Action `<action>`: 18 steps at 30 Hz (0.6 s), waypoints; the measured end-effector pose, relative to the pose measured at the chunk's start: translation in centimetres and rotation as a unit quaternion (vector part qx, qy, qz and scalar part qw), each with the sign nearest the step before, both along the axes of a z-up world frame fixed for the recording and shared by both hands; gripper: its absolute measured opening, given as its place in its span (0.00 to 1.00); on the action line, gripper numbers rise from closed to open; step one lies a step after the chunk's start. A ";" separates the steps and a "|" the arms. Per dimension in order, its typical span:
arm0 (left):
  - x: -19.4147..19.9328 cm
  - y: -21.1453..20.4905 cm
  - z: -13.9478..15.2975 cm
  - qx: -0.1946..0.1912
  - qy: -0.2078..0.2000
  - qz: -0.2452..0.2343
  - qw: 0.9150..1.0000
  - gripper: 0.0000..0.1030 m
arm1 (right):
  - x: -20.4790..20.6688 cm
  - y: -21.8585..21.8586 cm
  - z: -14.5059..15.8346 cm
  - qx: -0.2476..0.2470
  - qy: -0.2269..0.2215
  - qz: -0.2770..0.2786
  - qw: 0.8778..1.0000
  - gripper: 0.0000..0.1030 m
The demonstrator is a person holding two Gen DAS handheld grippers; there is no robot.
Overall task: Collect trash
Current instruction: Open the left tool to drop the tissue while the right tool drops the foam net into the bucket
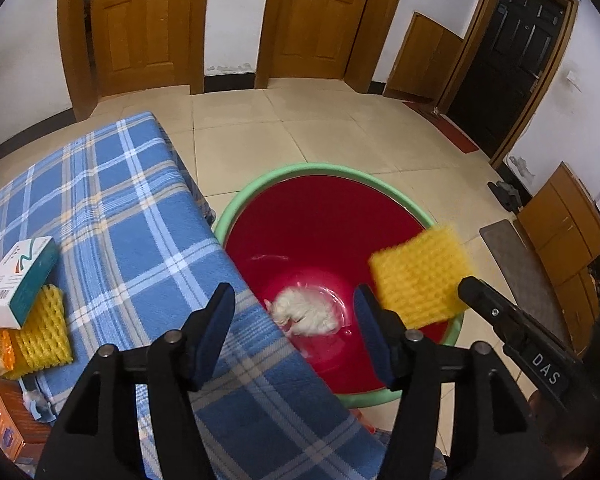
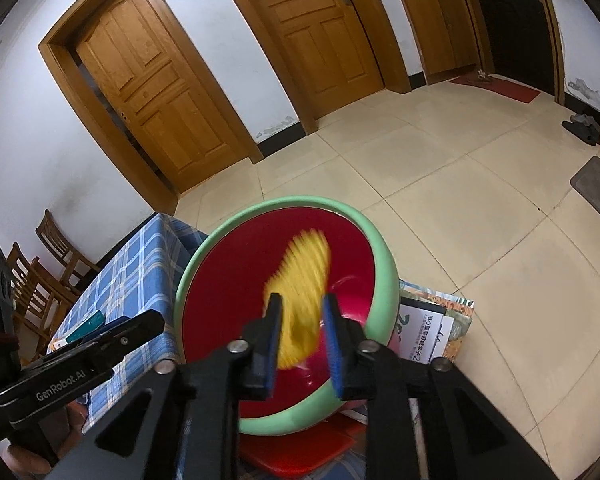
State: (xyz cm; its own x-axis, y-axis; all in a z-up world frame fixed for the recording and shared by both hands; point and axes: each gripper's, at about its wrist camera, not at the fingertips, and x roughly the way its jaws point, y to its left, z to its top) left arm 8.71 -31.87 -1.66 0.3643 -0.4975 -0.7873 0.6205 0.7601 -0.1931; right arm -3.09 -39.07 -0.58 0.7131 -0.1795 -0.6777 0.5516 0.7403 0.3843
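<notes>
Yellow foam net over the red bin

The blurred foam net [image 2: 300,300] is hanging above the bin [image 2: 204,264], past the right gripper [image 2: 302,340], whose fingers are spread apart. The left gripper [image 1: 292,336] is gaping empty over the tablecloth [image 1: 112,208] edge.

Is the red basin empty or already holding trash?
Holding trash: a white crumpled wad lies on the red basin's bottom.
</notes>
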 end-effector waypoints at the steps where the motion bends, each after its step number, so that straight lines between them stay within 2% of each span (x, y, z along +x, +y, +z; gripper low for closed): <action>1: -0.1 0.0 0.2 -0.001 0.001 0.003 1.000 0.60 | 0.0 0.0 0.1 0.001 -0.001 0.000 1.000 0.28; 18: -0.5 4.9 2.7 -0.026 -0.004 0.053 0.998 0.60 | 0.0 2.0 1.9 -0.005 -0.024 0.024 0.999 0.40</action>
